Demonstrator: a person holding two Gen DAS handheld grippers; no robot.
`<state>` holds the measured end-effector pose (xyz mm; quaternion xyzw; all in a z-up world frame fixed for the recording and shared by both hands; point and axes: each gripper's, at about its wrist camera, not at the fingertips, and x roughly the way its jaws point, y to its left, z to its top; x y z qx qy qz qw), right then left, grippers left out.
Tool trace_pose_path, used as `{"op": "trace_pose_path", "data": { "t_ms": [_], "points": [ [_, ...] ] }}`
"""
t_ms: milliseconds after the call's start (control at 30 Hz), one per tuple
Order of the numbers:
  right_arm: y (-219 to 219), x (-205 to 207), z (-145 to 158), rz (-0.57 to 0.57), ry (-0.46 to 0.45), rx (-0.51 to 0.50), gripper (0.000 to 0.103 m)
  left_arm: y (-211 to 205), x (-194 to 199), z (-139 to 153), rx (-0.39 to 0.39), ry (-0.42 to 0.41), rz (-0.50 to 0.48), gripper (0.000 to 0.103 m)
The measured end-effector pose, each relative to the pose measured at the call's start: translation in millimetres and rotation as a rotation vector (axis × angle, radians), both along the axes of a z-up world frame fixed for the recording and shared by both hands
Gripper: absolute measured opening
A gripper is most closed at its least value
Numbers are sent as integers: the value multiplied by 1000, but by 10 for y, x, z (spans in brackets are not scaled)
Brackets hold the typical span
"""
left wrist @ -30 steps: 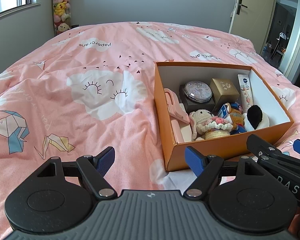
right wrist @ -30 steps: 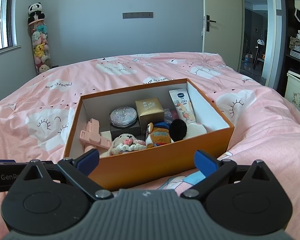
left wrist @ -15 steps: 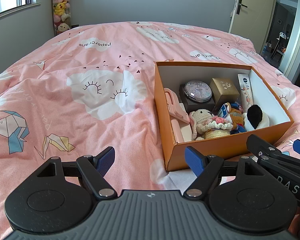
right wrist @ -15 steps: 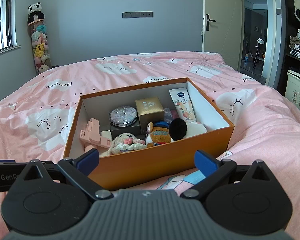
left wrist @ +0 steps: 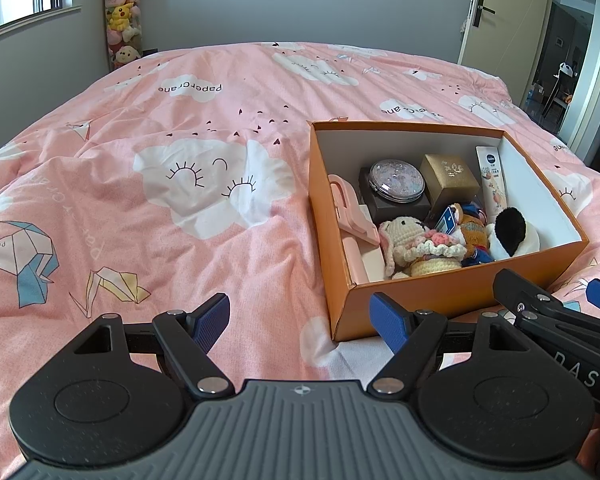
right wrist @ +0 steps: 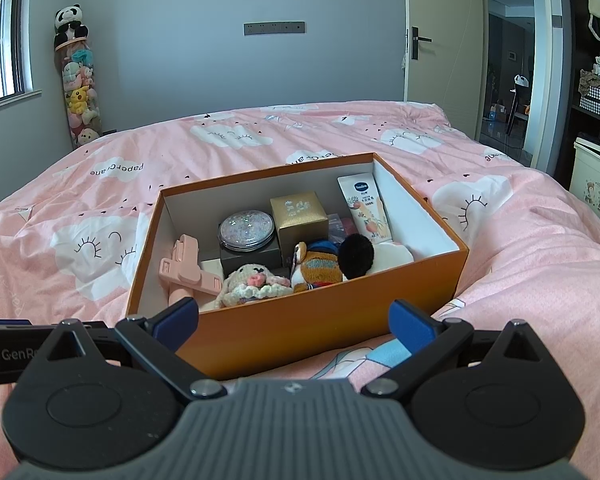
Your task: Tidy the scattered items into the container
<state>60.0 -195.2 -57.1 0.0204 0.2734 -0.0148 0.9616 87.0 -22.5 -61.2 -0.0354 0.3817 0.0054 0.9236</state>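
Left tongs (left wrist: 300,320) and right tongs (right wrist: 294,322) both spread apart and empty, orange box (right wrist: 300,332) filled with items, pink bed (left wrist: 180,220) beneath.

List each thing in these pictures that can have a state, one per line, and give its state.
Box: open, no lid, filled.
Round mirror: closed, lying flat on a dark box.
Hand cream tube: leaning on the box wall.
Left gripper: open, empty.
Right gripper: open, empty.
Door: open.
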Motion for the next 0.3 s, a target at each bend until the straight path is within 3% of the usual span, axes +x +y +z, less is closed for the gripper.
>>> {"op": "trace_pose_path", "data": {
  "t_ms": [300],
  "points": [
    [10,-10,-13,1,-1,-1,102,6,-7,-6,5,-1,6,91]
  ]
}}
